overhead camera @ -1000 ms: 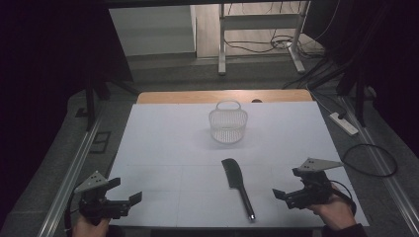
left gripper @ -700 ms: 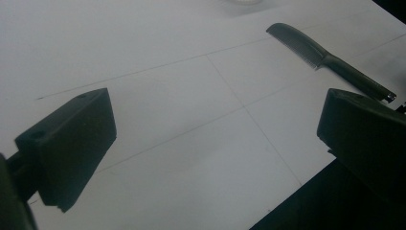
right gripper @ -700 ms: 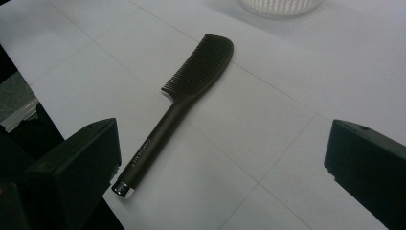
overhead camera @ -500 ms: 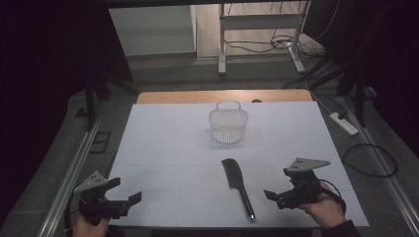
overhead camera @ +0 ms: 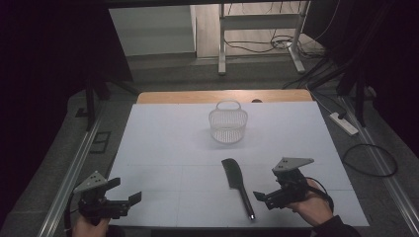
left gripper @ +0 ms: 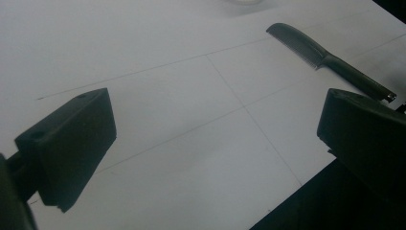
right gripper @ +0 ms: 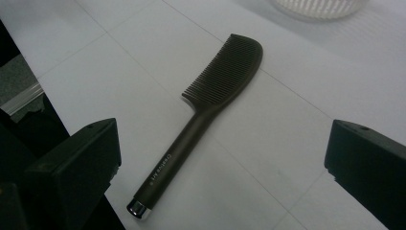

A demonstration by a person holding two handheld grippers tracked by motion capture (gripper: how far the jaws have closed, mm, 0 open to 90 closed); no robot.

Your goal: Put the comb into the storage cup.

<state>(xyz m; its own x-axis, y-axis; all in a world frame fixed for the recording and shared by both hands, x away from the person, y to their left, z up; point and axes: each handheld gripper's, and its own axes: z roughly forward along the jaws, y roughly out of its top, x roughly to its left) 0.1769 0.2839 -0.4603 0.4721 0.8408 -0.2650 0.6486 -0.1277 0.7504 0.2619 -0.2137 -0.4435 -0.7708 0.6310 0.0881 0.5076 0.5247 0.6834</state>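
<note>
The black comb (overhead camera: 238, 185) lies flat on the white counter (overhead camera: 163, 148) just left of the right claw (overhead camera: 263, 196), jaws spread wide and empty, like the left claw (overhead camera: 129, 200).

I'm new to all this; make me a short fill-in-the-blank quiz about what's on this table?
1. The black plastic comb lies flat on the white ____.
2. The comb lies nearer the ____ gripper.
3. Beyond it stands a see-through plastic ____ with a handle.
4. The left gripper has its jaws ____.

Missing words: table; right; basket; open
</note>
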